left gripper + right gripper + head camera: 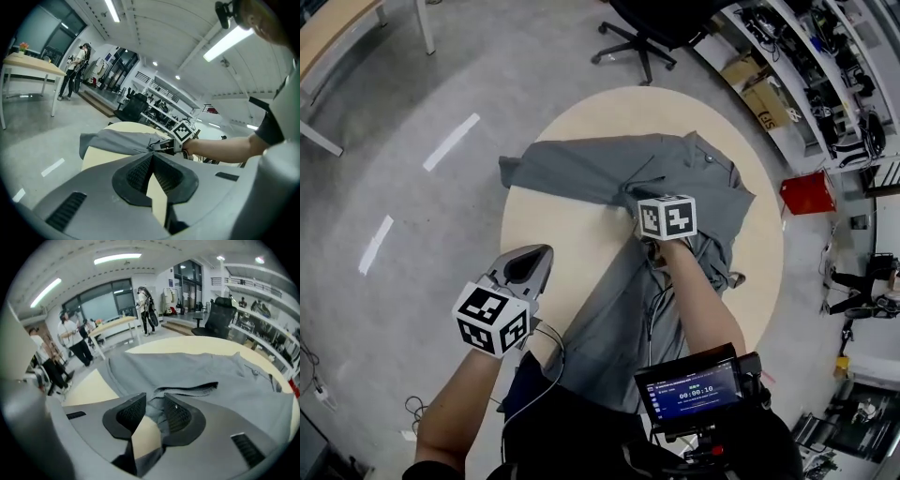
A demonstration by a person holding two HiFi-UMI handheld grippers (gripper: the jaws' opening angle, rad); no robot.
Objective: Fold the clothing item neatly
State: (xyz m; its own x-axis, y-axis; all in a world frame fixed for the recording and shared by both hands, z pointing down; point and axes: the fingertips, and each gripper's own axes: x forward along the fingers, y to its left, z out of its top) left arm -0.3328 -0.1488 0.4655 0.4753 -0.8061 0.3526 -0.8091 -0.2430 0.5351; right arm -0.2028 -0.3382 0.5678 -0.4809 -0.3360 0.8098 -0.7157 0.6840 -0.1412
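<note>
A grey button shirt (609, 173) lies spread and rumpled across the round pale table (567, 248), with its lower part hanging over the near edge. My right gripper (661, 223) is over the shirt's middle, its jaws hidden under the marker cube in the head view. In the right gripper view, the right gripper (153, 404) has its jaws a little apart, with a raised fold of the shirt (197, 373) between them, not pinched. My left gripper (530, 264) hovers off the table's left near edge. It is shut and empty (152, 159), pointing toward the shirt (117, 139).
A black office chair (647, 28) stands beyond the table. At the right are shelves (811, 66), cardboard boxes (764, 98) and a red box (806, 192). Several people (70, 338) stand by a long desk in the distance. A screen device (694, 389) hangs at my chest.
</note>
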